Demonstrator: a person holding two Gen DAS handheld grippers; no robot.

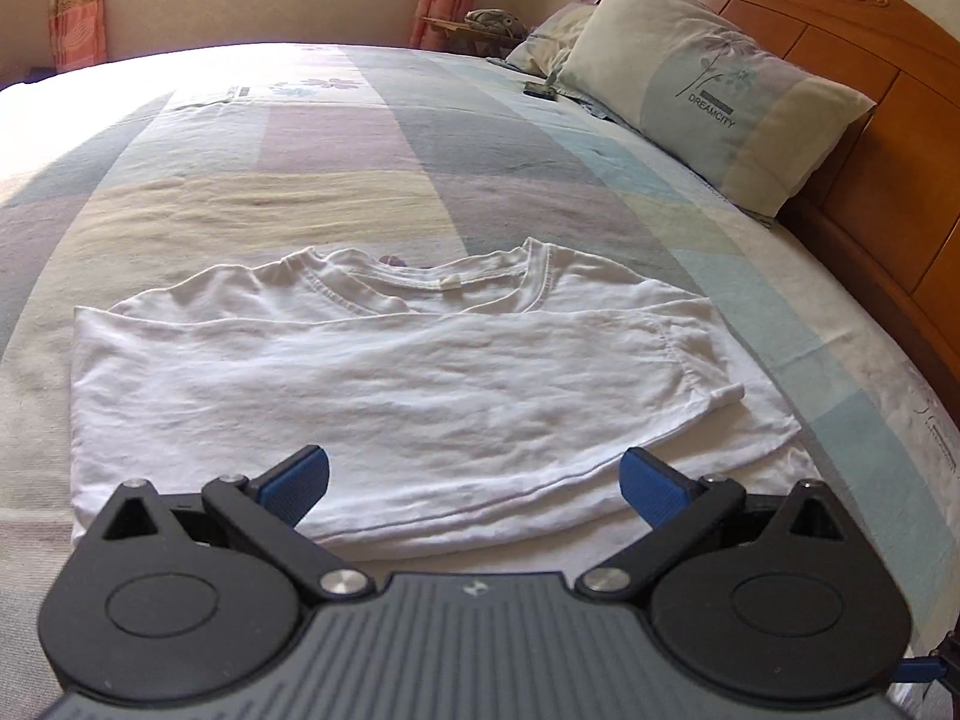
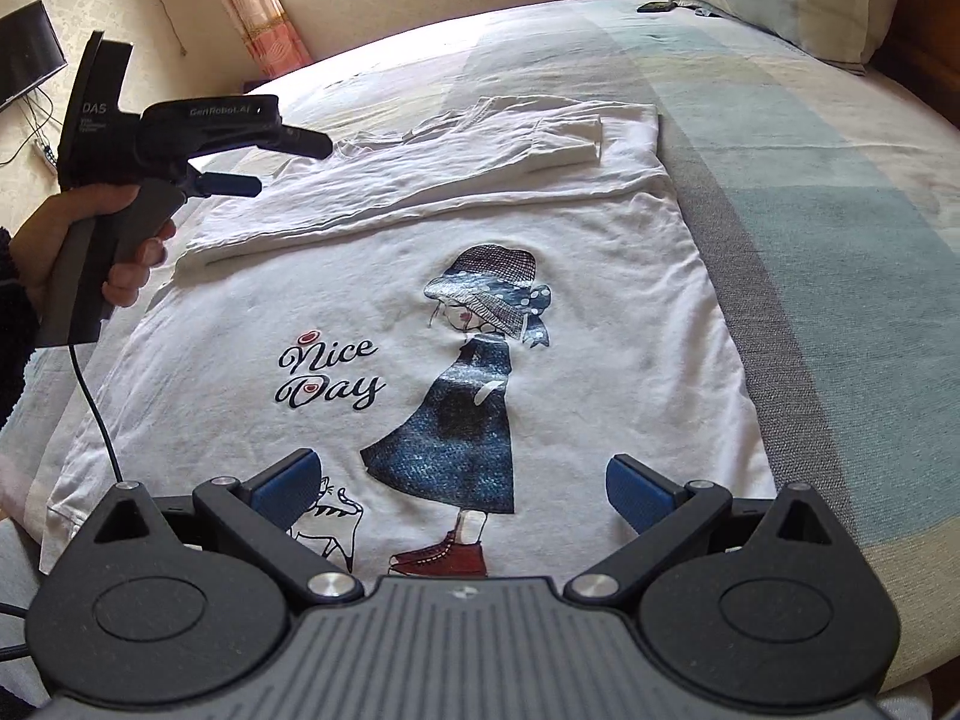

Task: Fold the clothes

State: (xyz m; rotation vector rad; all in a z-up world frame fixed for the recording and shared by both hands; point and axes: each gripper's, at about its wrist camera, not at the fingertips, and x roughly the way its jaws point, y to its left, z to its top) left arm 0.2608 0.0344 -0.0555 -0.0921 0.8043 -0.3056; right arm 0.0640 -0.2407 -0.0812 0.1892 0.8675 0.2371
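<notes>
So the white t-shirt is lying on the bed, print side up, with the "Nice Day" girl graphic facing the ceiling and the hem end nearest the right tongs. The collar end already looks doubled over: a sleeve is tucked in across the top and there's a folded band of cloth running across the shirt above the graphic. Both tongs are spread wide with nothing in them; the left tongs hover just over the folded edge from the side, and in the right wrist view you can see the left hand holding its tool off the shirt's left side. My read is it's partway folded and the next thing is another fold, but one shot can't tell me which edge they're going for, so take this as general advice. Pinch only the layers you mean to move, since thin cotton like this loves to drag the layer under it along. Grab two matching corners at once so the edge stays straight, lift low, and lay it down rather than flipping it. Watch that tucked sleeve, it looks loose and could slide out. The pillow is well clear, so there's plenty of room to work.
</notes>
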